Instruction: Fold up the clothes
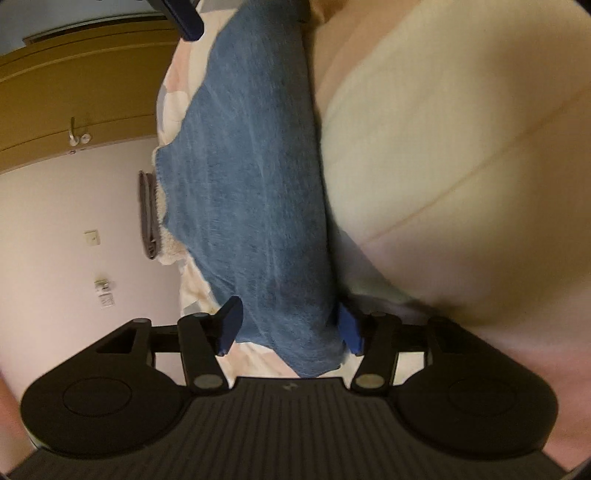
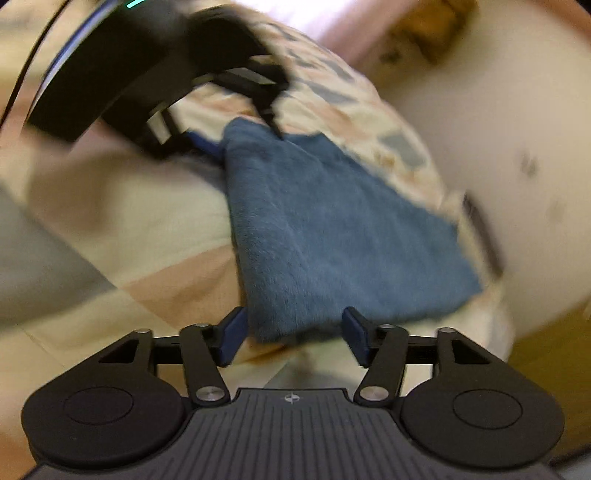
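A blue fleecy cloth (image 1: pixel 255 192) lies folded in a long strip on a patchwork quilt (image 1: pixel 424 155). In the left wrist view its near end sits between the blue pads of my left gripper (image 1: pixel 291 326), whose jaws stand apart around it without clamping. A blue fingertip of the right gripper (image 1: pixel 188 22) shows at the far end. In the blurred right wrist view the cloth (image 2: pixel 325 229) has a corner between the fingers of my right gripper (image 2: pixel 293 338), open, with a gap on the left side. The left gripper (image 2: pixel 243 136) is at the cloth's far edge.
The quilt (image 2: pixel 147 229) of cream, peach and grey patches covers a bed. A grey folded item (image 1: pixel 147 214) and a cream fluffy piece (image 1: pixel 168 243) lie past the cloth near the bed's edge. A pale wall (image 1: pixel 74 240) and a wooden door (image 1: pixel 74 92) stand beyond.
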`<state>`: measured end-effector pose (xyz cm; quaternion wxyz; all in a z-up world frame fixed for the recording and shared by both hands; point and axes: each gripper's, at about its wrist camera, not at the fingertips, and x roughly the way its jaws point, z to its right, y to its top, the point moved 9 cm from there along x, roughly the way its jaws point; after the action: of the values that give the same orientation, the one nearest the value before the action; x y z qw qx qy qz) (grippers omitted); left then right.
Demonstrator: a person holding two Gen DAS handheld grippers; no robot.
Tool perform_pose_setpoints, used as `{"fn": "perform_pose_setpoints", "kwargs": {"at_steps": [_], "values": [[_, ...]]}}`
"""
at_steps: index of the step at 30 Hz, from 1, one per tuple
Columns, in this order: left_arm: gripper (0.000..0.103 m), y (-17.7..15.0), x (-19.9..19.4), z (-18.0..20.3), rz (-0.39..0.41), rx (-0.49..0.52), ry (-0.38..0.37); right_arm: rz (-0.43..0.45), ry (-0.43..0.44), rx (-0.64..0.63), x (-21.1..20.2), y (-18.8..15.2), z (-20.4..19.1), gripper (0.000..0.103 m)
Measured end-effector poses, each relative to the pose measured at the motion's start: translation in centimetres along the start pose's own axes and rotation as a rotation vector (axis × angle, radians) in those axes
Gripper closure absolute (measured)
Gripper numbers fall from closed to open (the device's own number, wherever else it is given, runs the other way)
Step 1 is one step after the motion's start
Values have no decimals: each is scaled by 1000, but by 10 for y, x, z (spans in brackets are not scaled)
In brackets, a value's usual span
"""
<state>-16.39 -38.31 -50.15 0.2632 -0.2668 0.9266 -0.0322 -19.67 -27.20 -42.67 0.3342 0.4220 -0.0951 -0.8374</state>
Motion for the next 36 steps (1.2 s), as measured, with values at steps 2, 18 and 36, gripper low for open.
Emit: {"fn": "perform_pose_setpoints", "kwargs": {"at_steps": [2, 18, 36], "values": [[51, -3, 6, 2, 26, 13, 11, 8, -49, -90, 9, 1, -11, 38], [89, 4, 6, -11, 101, -84, -25, 56, -84, -174, 37, -2, 6, 84], [86, 31, -61, -98, -42, -539, -365, 17, 592, 131, -45, -23, 77, 87]]}}
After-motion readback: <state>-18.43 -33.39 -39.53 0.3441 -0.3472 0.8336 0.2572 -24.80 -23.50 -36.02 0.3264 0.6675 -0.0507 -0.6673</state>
